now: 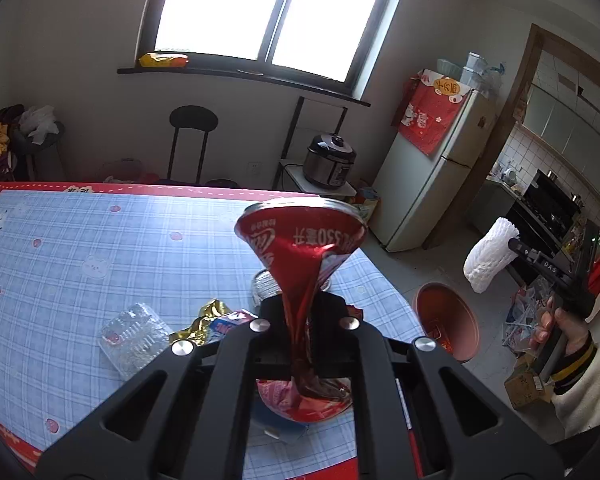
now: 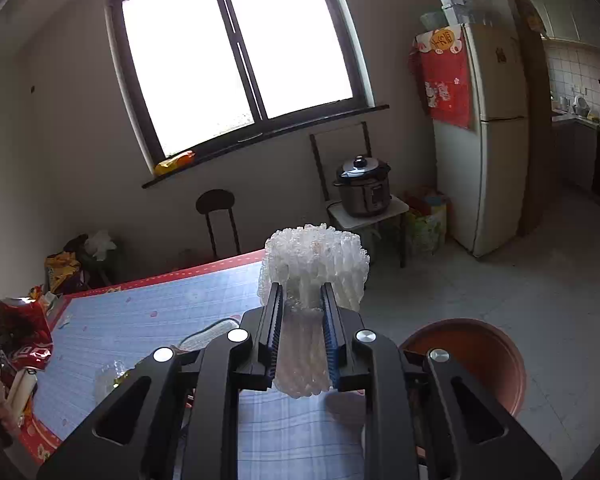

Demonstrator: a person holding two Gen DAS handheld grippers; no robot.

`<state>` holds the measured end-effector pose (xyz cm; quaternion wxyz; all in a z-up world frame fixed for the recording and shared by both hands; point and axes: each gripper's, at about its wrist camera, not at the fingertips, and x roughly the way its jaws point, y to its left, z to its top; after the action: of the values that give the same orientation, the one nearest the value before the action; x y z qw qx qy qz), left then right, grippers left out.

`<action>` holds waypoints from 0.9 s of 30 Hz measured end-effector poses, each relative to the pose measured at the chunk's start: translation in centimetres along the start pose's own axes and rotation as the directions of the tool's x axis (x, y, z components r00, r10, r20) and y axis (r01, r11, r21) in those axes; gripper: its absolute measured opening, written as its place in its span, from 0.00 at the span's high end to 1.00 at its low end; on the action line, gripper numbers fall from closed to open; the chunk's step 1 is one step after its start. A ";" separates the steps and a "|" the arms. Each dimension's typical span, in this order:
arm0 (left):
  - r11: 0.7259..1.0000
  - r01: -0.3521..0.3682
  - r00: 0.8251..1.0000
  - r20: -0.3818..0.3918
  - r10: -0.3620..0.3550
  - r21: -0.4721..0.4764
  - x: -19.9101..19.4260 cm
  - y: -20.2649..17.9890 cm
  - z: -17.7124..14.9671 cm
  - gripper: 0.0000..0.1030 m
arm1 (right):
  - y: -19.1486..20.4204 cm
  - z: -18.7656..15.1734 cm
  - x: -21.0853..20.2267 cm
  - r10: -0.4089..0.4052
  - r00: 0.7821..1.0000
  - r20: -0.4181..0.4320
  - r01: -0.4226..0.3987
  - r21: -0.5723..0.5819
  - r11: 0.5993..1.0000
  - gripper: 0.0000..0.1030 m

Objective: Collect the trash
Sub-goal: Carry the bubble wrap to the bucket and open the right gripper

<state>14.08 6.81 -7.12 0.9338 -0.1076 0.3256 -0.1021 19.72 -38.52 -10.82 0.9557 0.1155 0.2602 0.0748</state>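
My left gripper (image 1: 303, 308) is shut on a crushed red soda can (image 1: 300, 236), held above the blue checked table (image 1: 80, 248). My right gripper (image 2: 302, 300) is shut on a white foam fruit net (image 2: 316, 264), held above the table's right edge. In the left wrist view the foam net (image 1: 488, 256) and the right gripper (image 1: 512, 246) hang over the floor near the terracotta bin (image 1: 448, 316). The bin (image 2: 472, 356) stands on the floor right of the table. The can also shows at the far left of the right wrist view (image 2: 22, 332). On the table lie a clear plastic tray (image 1: 134, 340), a gold wrapper (image 1: 204, 320) and a foil cup (image 1: 264, 284).
A black stool (image 1: 192, 136) stands behind the table. A pressure cooker (image 1: 330, 160) sits on a small stand, next to a white fridge (image 1: 432, 176). Boxes and bags (image 1: 528, 384) lie on the floor at right. The kitchen doorway (image 1: 548, 160) is far right.
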 end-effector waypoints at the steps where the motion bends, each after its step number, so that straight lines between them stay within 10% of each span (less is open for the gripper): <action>1: 1.000 0.009 1.000 -0.004 -0.008 0.017 0.6 -1.4 0.2 0.92 | -1.5 -0.3 0.1 -0.026 1.000 -0.009 0.026 0.008 1.000 0.80; 12: 0.993 0.040 0.998 -0.052 -0.035 0.112 3.9 -11.0 -0.5 0.92 | -13.4 -3.4 1.5 -0.142 0.986 -0.091 0.150 0.097 0.984 0.80; 27: 0.992 0.063 0.997 -0.060 -0.057 0.109 4.9 -14.4 -2.5 0.92 | -15.7 -1.7 3.0 -0.116 0.988 -0.100 0.126 0.101 0.987 0.66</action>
<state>14.58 -8.57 -8.04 0.9252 -0.0623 0.3426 -0.1510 22.71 -52.69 -17.79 0.9377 0.1467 0.3148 0.0080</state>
